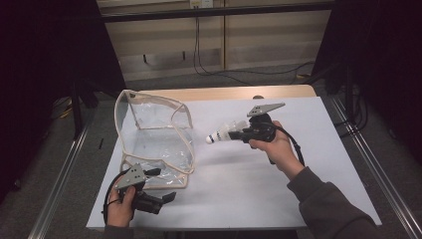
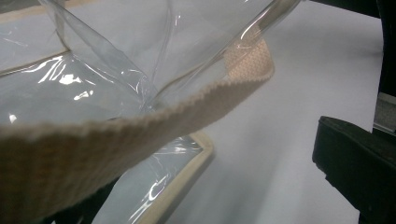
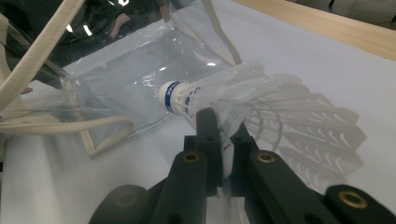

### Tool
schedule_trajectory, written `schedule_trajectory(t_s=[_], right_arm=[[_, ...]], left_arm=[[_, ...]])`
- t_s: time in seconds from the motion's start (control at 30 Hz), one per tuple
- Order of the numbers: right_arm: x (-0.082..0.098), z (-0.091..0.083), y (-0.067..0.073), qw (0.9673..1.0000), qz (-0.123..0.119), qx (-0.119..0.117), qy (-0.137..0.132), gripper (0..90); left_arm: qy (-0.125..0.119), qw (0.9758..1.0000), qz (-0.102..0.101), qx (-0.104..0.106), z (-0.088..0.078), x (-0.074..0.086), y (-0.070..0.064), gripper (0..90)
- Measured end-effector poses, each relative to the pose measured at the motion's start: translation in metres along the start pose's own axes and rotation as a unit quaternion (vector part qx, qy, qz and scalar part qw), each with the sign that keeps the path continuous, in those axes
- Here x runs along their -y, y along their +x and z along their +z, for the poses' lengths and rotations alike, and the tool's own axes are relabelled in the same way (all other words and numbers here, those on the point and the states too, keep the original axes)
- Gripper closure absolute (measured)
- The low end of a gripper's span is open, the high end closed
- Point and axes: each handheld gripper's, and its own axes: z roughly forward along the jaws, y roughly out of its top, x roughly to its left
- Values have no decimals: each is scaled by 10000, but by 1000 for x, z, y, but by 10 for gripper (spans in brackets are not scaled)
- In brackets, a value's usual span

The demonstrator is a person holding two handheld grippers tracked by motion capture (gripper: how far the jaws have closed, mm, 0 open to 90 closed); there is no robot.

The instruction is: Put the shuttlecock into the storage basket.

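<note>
Right claw (image 1: 238,133) clamped on shuttlecock (image 1: 220,133), held above white desk (image 1: 249,184) just beside clear bag (image 1: 154,144). Left claw (image 1: 161,185) apart, at bag's beige trim, near corner.

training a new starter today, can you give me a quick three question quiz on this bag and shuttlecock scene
1. True or false: the right tongs are shut on the shuttlecock.
2. Which way does the shuttlecock's cork tip point? A) toward the clear bag B) toward the person C) straight up
3. Fill in: the left tongs sit at the bag's beige ____.

Key
1. True; feathers are pinched between the jaws.
2. A
3. Strap; whether they grip it cannot be told.
</note>
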Motion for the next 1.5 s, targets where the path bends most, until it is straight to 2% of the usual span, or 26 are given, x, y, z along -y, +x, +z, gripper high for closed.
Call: schedule_trajectory(t_s=[0.87,1.5], right_arm=[[-18,-7,10,9997,49,-169,-162,879],[-33,-13,17,9997,-42,-139,-220,879]], left_arm=[[40,10000,19,-15,1,-1,1,28],[21,10000,16,-13,2,-1,0,28]])
